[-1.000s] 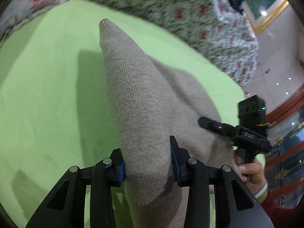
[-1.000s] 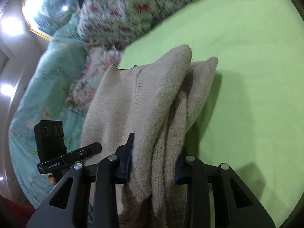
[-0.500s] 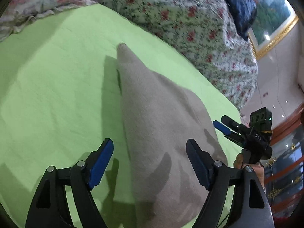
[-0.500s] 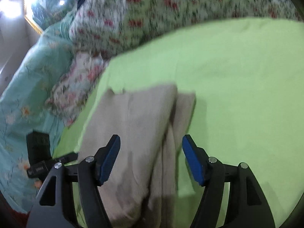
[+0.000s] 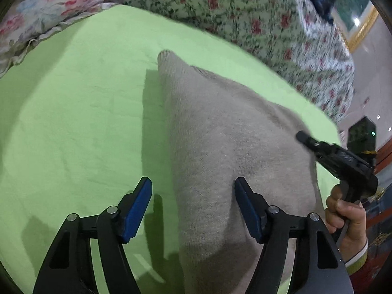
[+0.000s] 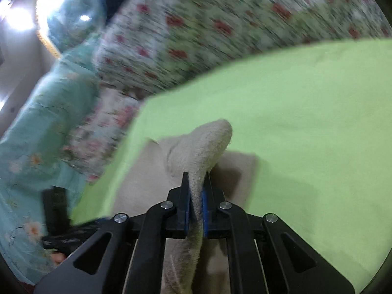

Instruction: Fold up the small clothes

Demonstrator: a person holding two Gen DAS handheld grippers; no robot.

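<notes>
**Right gripper pinches a fold of the beige sweater while the left one stands wide open over it**

A small beige knit sweater (image 5: 220,147) lies on a bright green sheet (image 5: 73,122) spread over a bed. Behind the sheet is a floral quilt (image 5: 245,12), and a turquoise flowered quilt (image 6: 36,127) shows at the left of the right wrist view.

In the left wrist view, the sweater's long axis runs away from the camera, from a broad end under the gripper to a narrow rounded tip far up the sheet. The left gripper (image 5: 193,205) has its jaws spread wide. The left blue pad hangs over bare green sheet just beside the sweater's left edge; the right pad is over the knit fabric. It holds nothing, and whether the right pad touches the cloth cannot be told.

The right gripper (image 6: 196,210) has its jaws nearly closed on a raised ridge of the sweater (image 6: 208,142). The fabric stands up between the blue pads and arches forward in a hump, with the rest lying flat below. From the left wrist view this gripper (image 5: 338,156) and the hand (image 5: 348,218) holding it sit at the sweater's right edge.

The right hand therefore looks like the one placed to carry its pinched edge leftward across the body.
</notes>
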